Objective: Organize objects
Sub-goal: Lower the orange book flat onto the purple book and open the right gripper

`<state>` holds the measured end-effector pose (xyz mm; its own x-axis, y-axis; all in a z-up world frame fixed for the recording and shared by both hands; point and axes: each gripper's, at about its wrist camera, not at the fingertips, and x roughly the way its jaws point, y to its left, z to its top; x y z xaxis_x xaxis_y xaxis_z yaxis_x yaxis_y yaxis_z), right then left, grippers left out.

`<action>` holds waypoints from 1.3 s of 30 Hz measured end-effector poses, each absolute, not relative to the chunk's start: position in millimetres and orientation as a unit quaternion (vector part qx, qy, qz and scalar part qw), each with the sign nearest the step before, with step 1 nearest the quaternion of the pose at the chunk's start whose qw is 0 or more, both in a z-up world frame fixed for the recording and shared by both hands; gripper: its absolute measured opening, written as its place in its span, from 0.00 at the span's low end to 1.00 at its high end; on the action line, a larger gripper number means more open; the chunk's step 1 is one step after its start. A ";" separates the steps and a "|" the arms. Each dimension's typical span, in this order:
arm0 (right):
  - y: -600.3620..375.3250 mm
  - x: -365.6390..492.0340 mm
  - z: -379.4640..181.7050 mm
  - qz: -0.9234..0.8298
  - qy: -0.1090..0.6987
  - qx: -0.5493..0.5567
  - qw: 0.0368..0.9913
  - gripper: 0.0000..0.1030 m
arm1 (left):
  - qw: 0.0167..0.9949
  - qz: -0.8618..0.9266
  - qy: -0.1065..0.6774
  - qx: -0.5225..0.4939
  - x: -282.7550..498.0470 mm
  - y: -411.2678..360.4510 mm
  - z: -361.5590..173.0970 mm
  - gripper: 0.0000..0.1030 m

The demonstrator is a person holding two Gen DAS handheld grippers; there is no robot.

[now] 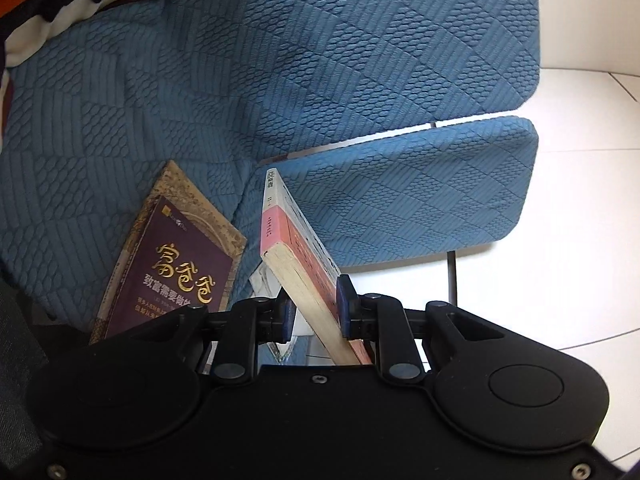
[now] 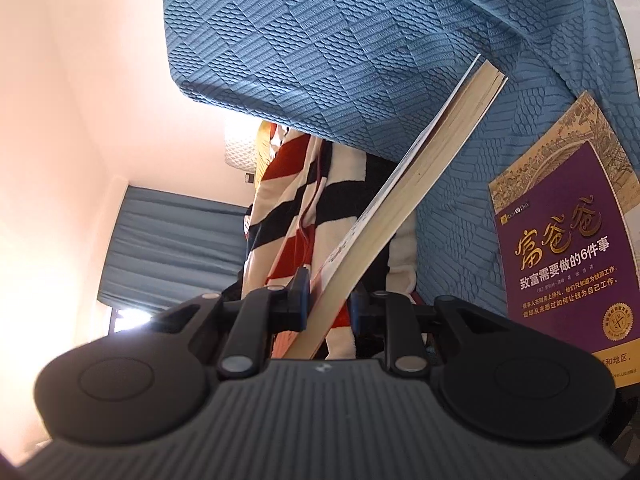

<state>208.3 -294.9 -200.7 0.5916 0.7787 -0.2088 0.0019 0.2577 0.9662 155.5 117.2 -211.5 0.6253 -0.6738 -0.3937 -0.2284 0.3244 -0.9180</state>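
A blue quilted sofa [image 1: 320, 80] is seen carrying a purple book [image 1: 172, 264], its lower edge cut off. A pink-spined book [image 1: 296, 256] is clamped tilted between the left gripper [image 1: 314, 314] and the right gripper [image 2: 330, 306], above the seat.

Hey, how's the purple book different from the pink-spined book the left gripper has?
The purple book lies flat, cover up, on the blue cushion; the pink-spined book is held on edge, tilted, between the left gripper pads. The purple book's gold title shows fully; the pink-spined book shows mostly its spine and page edges. Both are closed paperbacks.
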 end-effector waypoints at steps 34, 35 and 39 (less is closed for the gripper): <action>-322.5 229.8 -290.1 0.232 0.446 0.542 0.673 0.28 | 0.709 -0.084 0.440 -0.545 142.1 71.7 -267.9 0.21; -323.7 228.7 -290.4 0.229 0.445 0.541 0.676 0.28 | 0.708 -0.084 0.444 -0.543 141.8 69.5 -267.5 0.20; -325.9 223.3 -291.3 0.205 0.451 0.532 0.687 0.30 | 0.710 -0.085 0.460 -0.527 142.5 59.9 -266.5 0.21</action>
